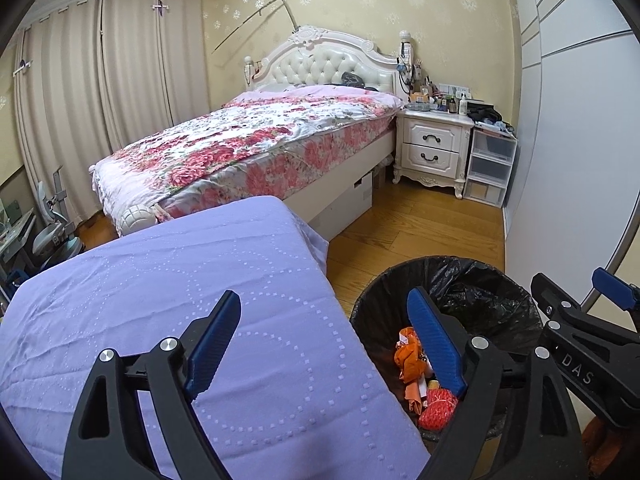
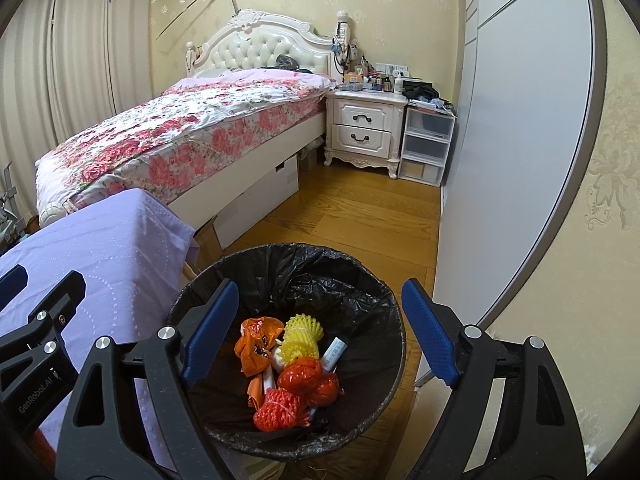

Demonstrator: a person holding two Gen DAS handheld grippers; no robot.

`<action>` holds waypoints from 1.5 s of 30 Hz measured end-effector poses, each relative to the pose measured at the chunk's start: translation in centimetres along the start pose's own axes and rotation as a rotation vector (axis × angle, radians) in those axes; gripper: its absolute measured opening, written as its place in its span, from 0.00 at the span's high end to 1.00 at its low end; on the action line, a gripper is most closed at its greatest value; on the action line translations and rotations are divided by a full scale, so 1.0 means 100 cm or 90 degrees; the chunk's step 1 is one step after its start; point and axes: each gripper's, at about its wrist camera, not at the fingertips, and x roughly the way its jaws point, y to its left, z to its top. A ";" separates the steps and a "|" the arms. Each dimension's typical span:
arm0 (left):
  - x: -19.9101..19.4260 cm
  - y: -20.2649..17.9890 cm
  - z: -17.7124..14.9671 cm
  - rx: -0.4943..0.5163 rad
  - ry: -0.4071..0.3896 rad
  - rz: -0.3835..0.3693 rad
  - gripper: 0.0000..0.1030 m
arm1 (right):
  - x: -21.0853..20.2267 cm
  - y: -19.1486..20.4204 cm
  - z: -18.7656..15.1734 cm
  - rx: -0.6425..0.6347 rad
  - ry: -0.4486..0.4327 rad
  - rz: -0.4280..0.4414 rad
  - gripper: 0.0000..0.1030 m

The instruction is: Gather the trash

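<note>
Both tools, left [image 1: 324,344] and right [image 2: 320,332], gape wide, empty; trash [image 2: 292,372] lies in the bin [image 2: 360,280] right of the worktop [image 1: 160,300]; a careless swing could tip the bin.

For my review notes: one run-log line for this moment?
left gripper open, empty | right gripper open, empty | trash bin holds trash

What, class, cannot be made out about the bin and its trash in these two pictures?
- Bin, left wrist view: the left tool's right finger hides much of the trash.
- Bin base, right wrist view: cut off by the bottom edge.
- White tube, right wrist view: label too small to read.
- Under the orange nets, right wrist view: anything beneath is hidden.
</note>
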 end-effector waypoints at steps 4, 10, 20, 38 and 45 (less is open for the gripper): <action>-0.011 0.006 -0.004 -0.004 -0.009 0.008 0.19 | -0.011 0.004 -0.004 -0.006 -0.003 0.007 0.20; -0.026 0.015 -0.011 -0.012 -0.013 0.018 0.19 | -0.028 0.007 -0.009 -0.012 -0.012 0.017 0.20; -0.053 0.030 -0.023 -0.027 -0.024 0.032 0.19 | -0.055 0.019 -0.017 -0.037 -0.022 0.039 0.20; -0.076 0.046 -0.032 -0.046 -0.037 0.046 0.19 | -0.089 0.029 -0.019 -0.060 -0.052 0.058 0.20; -0.078 0.048 -0.033 -0.047 -0.036 0.046 0.19 | -0.089 0.030 -0.020 -0.061 -0.053 0.059 0.20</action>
